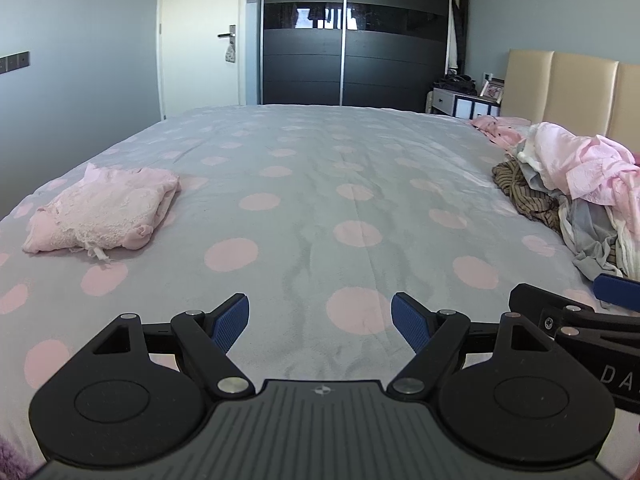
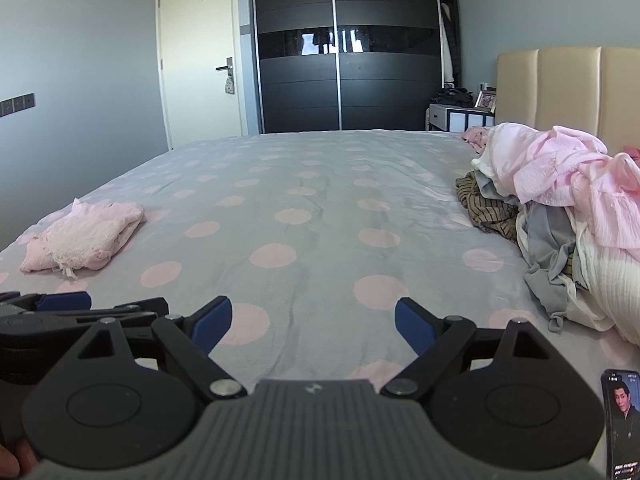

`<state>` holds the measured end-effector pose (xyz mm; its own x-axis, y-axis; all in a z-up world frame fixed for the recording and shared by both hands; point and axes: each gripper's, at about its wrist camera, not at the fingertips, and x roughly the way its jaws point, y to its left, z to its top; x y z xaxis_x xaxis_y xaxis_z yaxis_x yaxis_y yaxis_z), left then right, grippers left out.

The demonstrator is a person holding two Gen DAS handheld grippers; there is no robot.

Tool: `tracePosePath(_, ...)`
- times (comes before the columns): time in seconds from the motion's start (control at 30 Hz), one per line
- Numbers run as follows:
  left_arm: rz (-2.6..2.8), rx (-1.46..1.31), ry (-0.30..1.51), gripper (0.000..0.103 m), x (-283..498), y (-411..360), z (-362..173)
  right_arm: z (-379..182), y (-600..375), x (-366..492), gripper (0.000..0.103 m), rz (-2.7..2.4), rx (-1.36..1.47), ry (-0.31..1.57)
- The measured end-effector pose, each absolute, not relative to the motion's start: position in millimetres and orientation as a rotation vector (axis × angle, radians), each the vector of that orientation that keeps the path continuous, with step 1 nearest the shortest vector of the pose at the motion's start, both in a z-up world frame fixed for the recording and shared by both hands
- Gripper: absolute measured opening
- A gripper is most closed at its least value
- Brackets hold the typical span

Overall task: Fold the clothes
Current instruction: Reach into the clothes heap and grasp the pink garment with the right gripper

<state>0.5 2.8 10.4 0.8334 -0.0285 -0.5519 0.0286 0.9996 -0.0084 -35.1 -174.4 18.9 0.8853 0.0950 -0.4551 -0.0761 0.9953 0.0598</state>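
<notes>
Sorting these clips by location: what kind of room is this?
A home bedroom, most likely: a bed with a polka-dot sheet, a padded headboard and a dark sliding-door wardrobe. Unfolded laundry is heaped by the headboard.

Both wrist views look low across the bed [image 1: 320,184] toward the wardrobe [image 2: 344,48].

The clothes pile [image 2: 560,208] and phone [image 2: 622,428] run past the right edge.

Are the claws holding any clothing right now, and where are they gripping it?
Nothing is held: the left claw and right claw are both open over the bedspread.
</notes>
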Motion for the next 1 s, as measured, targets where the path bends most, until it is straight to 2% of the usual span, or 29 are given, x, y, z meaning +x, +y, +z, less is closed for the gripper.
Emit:
tracePosePath(0.23, -0.088, 0.017, 0.649, 0.077, 22, 9, 33, 37, -210, -19, 0.09, 0.065, 0.004, 0.53)
tracePosePath(0.6, -0.129, 0.129, 0.668, 0.069, 81, 28, 52, 73, -363, 27, 0.09, -0.198, -0.134, 0.553)
tracePosePath(0.83, -0.1, 0.098, 0.678, 0.069, 110, 41, 42, 84, -461, 65, 0.09, -0.387, -0.189, 0.586)
tracePosePath(1.0, -0.101, 0.093, 0.72, 0.069, 127, 41, 28, 73, -496, 100, 0.09, -0.39, -0.154, 0.636)
